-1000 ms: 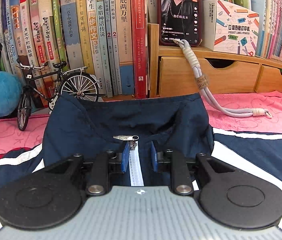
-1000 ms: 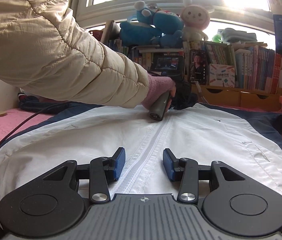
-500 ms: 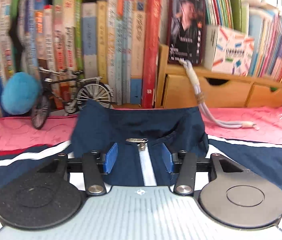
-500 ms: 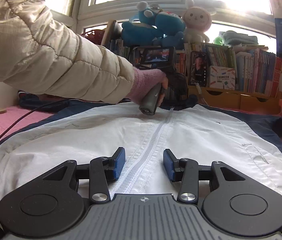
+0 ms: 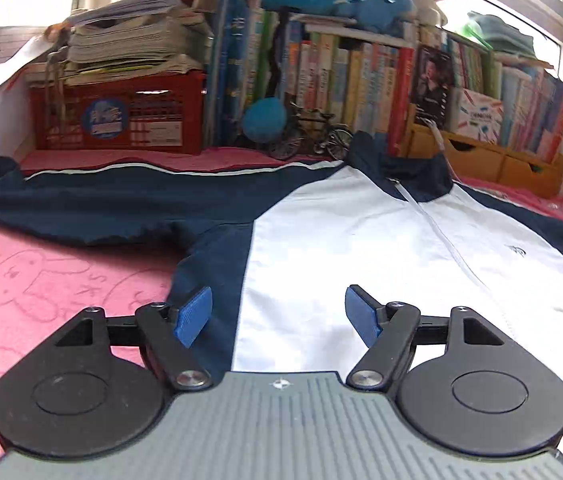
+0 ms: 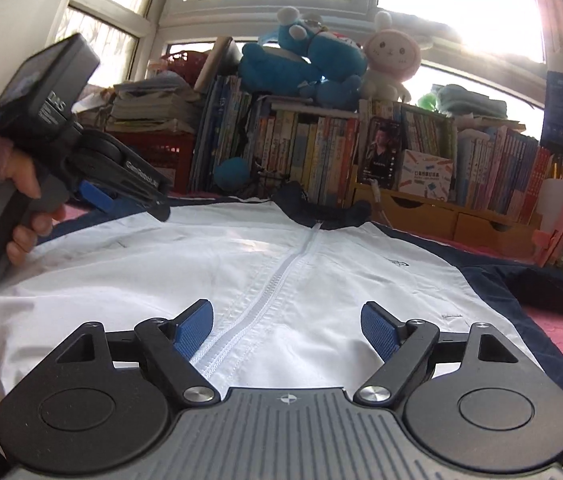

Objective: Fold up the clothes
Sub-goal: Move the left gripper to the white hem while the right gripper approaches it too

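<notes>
A white jacket with navy sleeves lies flat, front up and zipped, on a pink cloth. Its navy collar points toward the bookshelf. One navy sleeve stretches out to the left. My left gripper hovers open over the jacket's left side, where white meets navy, holding nothing. In the right wrist view it shows as the left gripper, raised above the cloth in a person's hand. My right gripper stands open above the hem, straddling the zip.
A shelf of books runs along the back with plush toys on top. A red crate under paper stacks stands at the back left. A model bicycle and wooden drawers sit near the collar.
My left gripper has left the zip pull at the collar, drawn back and to the left, and opened wide. My right gripper has opened wider and stayed by the hem.
</notes>
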The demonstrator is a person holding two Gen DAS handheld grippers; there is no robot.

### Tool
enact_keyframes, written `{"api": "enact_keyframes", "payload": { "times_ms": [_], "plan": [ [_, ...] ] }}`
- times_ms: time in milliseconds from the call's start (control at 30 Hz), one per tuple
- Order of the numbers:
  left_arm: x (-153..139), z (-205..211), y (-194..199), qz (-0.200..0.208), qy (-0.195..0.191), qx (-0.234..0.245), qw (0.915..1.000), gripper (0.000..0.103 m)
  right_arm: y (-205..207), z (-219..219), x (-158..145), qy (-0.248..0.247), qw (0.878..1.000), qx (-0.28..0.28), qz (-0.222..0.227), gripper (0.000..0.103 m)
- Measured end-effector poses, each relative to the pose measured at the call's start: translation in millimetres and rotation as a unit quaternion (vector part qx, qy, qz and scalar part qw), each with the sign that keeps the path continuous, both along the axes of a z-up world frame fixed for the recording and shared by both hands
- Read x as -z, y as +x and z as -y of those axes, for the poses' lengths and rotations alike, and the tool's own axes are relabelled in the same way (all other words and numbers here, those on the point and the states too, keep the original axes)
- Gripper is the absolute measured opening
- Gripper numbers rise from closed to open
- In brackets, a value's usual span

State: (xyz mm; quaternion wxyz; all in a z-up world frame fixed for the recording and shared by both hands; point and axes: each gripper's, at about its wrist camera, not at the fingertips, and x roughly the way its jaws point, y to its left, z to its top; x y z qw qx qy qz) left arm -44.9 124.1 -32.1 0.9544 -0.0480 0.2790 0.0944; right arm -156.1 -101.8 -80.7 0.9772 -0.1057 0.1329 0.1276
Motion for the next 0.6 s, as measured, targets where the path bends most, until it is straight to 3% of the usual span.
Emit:
{"api": "enact_keyframes", "payload": {
  "times_ms": [67, 100, 200, 300, 367, 400, 467, 600],
  "plan": [
    [10, 4, -6, -0.025, 0.069, -0.002, 0.9973, 0.077, -1, 5, -1, -0.014, 1.000, 0.010, 0.003, 0.083],
    [12, 4, -14, -0.023, 0.089, 0.002, 0.9958, 0.077, -1, 8, -2, -0.021, 1.000, 0.016, 0.005, 0.084],
    [15, -1, -34, -0.016, 0.123, -0.008, 0.9922, 0.079, 10, 62, -2, -0.004, 0.994, 0.110, -0.015, 0.087],
    [19, -7, -46, -0.009, 0.143, -0.039, 0.9889, 0.079, 22, 122, -3, 0.016, 0.976, 0.212, -0.037, 0.095],
    [17, -7, -55, -0.004, 0.144, -0.052, 0.9882, 0.078, 26, 151, -4, 0.009, 0.961, 0.275, -0.039, 0.093],
    [15, -6, -61, 0.000, 0.141, -0.055, 0.9885, 0.077, 26, 159, -5, -0.001, 0.953, 0.300, -0.037, 0.087],
    [9, 3, -71, 0.019, 0.129, -0.046, 0.9904, 0.077, 19, 163, -9, 0.007, 0.954, 0.299, -0.023, 0.086],
    [-8, 33, -80, 0.034, 0.114, 0.010, 0.9929, 0.081, 4, 137, -20, 0.052, 0.978, 0.200, -0.008, 0.087]
  ]
}}
